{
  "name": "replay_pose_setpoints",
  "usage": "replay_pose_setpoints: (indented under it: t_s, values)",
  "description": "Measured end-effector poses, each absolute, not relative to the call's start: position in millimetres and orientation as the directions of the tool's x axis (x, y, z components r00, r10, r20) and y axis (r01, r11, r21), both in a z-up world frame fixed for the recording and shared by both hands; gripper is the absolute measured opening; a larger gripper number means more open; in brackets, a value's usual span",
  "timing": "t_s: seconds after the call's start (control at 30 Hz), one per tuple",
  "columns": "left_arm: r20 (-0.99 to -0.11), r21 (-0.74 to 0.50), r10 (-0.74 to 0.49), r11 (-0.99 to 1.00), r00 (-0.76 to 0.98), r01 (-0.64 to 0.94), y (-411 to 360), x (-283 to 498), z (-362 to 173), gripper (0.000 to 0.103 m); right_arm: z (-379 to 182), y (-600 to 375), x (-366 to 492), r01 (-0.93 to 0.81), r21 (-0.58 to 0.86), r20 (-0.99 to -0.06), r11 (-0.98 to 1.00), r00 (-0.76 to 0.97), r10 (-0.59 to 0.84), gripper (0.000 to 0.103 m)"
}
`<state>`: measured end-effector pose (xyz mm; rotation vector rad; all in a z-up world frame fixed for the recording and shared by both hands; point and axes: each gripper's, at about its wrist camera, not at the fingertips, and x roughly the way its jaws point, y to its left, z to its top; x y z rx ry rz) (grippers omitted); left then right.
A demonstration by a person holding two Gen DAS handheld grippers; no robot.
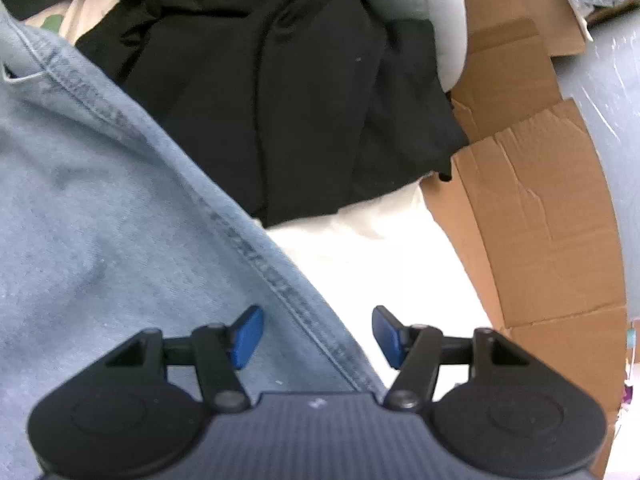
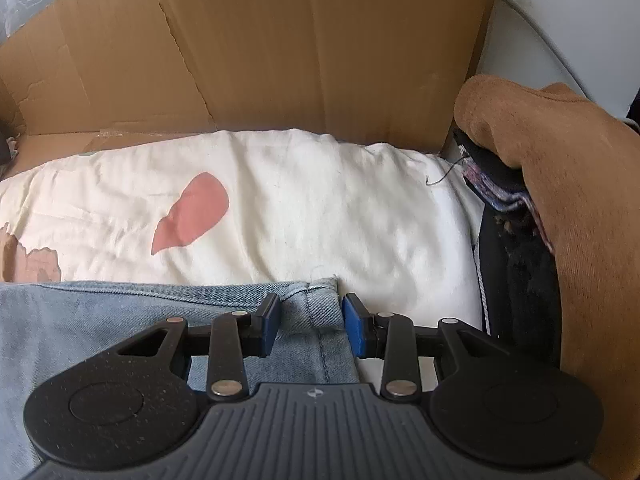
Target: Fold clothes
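Observation:
Light blue jeans lie on a cream sheet, filling the left of the left wrist view, with a stitched seam running diagonally under my left gripper. That gripper is open, its blue pads either side of the seam, nothing clamped. In the right wrist view the jeans end in a corner with a hem. My right gripper stands open over that corner, with the pads straddling the denim.
A black garment lies crumpled beyond the jeans, with a grey padded one behind it. Cardboard sheets border the bed. A brown garment and dark clothes are piled at the right. The sheet has a pink patch.

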<state>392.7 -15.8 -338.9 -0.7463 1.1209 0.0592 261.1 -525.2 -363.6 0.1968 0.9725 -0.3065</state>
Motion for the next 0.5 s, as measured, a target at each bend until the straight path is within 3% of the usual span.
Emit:
replay_pose_setpoints:
  t_s: [0.5]
  values:
    - [-0.852, -0.483, -0.309, 0.776, 0.423, -0.406, -73, 387, -345, 0.065, -346, -550, 291, 0.355, 0.136, -0.871, 0.925, 0.487, -0.059, 0.043]
